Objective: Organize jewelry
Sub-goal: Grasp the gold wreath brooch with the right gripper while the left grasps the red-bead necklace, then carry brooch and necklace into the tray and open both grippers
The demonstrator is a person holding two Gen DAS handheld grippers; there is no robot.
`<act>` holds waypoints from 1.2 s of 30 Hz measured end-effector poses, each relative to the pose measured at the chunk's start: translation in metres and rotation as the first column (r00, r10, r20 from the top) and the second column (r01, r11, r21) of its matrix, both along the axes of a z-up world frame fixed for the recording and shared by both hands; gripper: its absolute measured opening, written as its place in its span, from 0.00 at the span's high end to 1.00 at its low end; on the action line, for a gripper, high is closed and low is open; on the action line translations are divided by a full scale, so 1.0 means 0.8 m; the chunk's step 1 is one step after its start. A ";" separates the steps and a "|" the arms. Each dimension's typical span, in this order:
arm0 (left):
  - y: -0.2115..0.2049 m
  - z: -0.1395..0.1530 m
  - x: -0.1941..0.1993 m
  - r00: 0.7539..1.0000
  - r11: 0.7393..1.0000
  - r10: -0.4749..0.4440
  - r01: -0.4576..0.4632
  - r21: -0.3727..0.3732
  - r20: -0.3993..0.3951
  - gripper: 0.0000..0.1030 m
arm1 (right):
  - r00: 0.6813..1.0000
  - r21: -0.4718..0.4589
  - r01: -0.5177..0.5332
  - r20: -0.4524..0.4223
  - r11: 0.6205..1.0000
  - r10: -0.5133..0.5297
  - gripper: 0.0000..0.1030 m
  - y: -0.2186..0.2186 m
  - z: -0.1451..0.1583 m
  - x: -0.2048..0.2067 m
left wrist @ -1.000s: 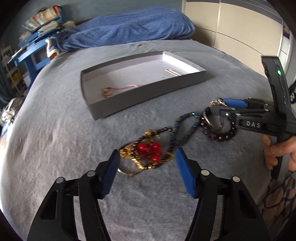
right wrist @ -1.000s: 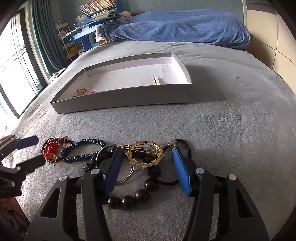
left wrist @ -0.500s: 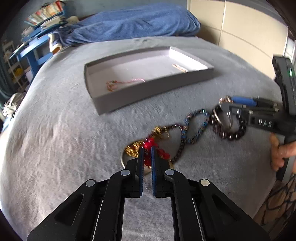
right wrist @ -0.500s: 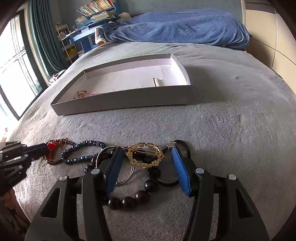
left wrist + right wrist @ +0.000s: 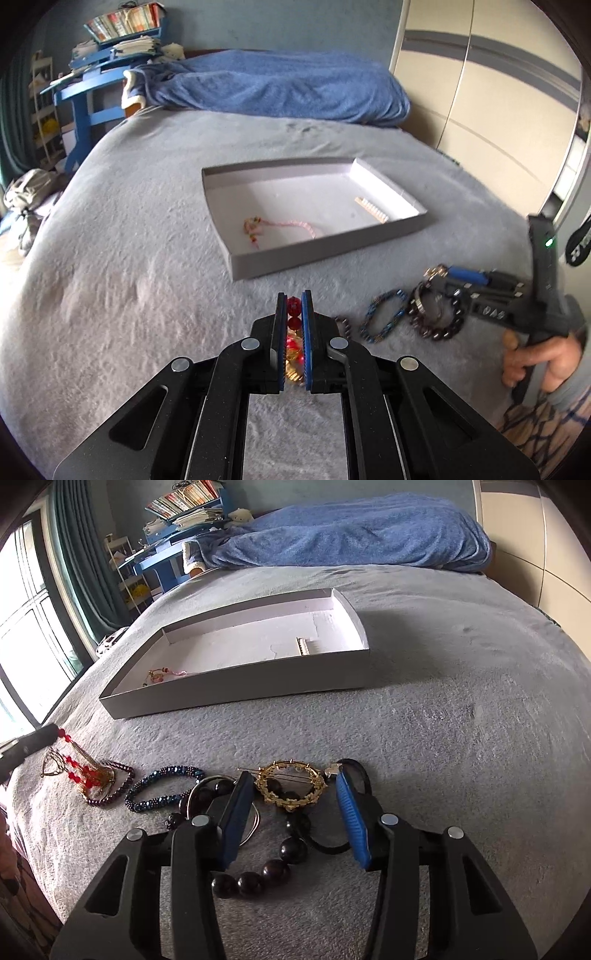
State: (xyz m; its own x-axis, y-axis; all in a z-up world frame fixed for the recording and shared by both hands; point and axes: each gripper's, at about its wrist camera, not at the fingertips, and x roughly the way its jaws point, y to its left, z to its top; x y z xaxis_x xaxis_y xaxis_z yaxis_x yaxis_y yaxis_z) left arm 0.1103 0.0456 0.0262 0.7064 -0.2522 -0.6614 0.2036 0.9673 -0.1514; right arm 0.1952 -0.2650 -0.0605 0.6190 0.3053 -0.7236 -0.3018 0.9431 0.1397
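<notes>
My left gripper (image 5: 294, 300) is shut on a red-bead and gold ornament (image 5: 294, 314) and lifts it off the grey bed; in the right wrist view the ornament (image 5: 83, 771) hangs from the gripper tip with its lower part near the blanket. My right gripper (image 5: 295, 794) is open, low over a gold wreath brooch (image 5: 291, 784), with dark round beads (image 5: 273, 867) and a metal ring under it. A blue bead bracelet (image 5: 162, 786) lies between the two. The grey tray (image 5: 332, 251) holds a pink chain (image 5: 288, 226) and a gold bar clip (image 5: 371, 210).
A purple bead strand (image 5: 118, 786) lies by the ornament. A black hair tie (image 5: 354, 771) sits by my right finger. A blue blanket (image 5: 351, 531) is heaped at the bed's far end. A blue shelf (image 5: 92, 96) stands at back left.
My left gripper closed on the red and gold ornament and has raised it and drawn it back. My right gripper has stayed open over the brooch.
</notes>
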 end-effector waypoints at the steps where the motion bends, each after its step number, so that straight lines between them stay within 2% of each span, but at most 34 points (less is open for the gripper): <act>1: 0.000 0.003 -0.001 1.000 1.000 -0.006 0.006 -0.010 0.006 0.92 | 1.000 -0.001 -0.002 -0.001 1.000 0.002 0.55 0.001 0.000 0.000; 4: -0.005 0.008 -0.002 0.998 0.997 -0.055 0.056 -0.053 0.008 0.92 | 1.000 -0.007 -0.006 -0.001 1.000 0.006 0.54 0.003 -0.002 0.001; 7: -0.015 0.011 -0.006 0.996 0.996 -0.082 0.082 -0.031 0.029 0.92 | 1.000 -0.010 -0.007 0.000 1.000 0.007 0.54 0.004 -0.002 0.002; 15: -0.010 0.034 -0.010 0.991 0.990 -0.094 0.104 -0.094 0.099 0.92 | 1.000 0.001 0.004 -0.012 1.000 -0.004 0.49 0.003 -0.005 0.010; 16: -0.009 0.036 -0.009 0.990 0.990 -0.094 0.103 -0.092 0.104 0.92 | 1.000 0.004 0.004 -0.012 1.000 -0.004 0.49 0.003 -0.005 0.010; 18: -0.008 0.037 -0.009 0.990 0.991 -0.087 0.097 -0.087 0.107 0.92 | 1.000 0.010 0.000 -0.012 1.000 0.000 0.58 0.003 -0.005 0.010; 19: -0.007 0.036 -0.008 0.991 0.992 -0.083 0.092 -0.085 0.105 0.92 | 1.000 0.017 -0.003 -0.015 1.000 0.003 0.60 0.002 -0.004 0.010; 25: -0.005 0.039 -0.001 0.993 0.996 -0.059 0.065 -0.054 0.106 0.92 | 1.000 0.041 -0.003 0.012 0.999 0.003 0.60 0.000 0.004 0.006; 36: -0.009 0.065 0.027 0.987 0.998 -0.056 0.061 -0.029 0.149 0.92 | 0.997 0.099 0.008 0.080 0.995 -0.016 0.60 -0.005 0.048 0.009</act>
